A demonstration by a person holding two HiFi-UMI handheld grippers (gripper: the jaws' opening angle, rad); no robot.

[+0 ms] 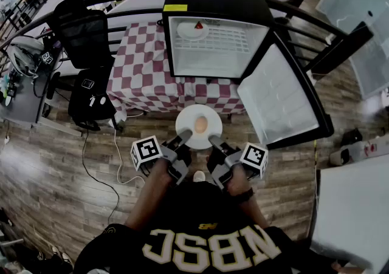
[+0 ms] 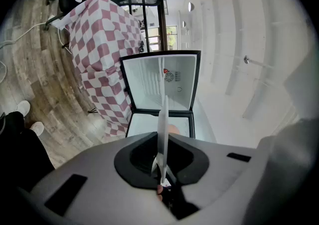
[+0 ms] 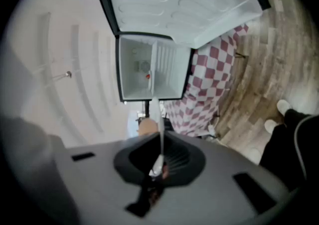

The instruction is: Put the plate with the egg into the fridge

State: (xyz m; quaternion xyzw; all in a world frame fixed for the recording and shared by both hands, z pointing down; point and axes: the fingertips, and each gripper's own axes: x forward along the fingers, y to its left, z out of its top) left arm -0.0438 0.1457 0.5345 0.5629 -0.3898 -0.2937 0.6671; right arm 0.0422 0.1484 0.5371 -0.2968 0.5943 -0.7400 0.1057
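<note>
the left gripper (image 1: 180, 141) and right gripper (image 1: 216, 141) each have jaws clamped on opposite edges of a white plate (image 1: 189, 130). an egg (image 1: 200, 124) sits on it. the plate hangs in the air before the open fridge (image 1: 216, 39).

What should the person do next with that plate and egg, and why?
Probably carry the plate forward toward the open fridge: both the left hand-held gripper and right hand-held gripper clamp its rim, the egg sits on it, and the door stands wide.
</note>
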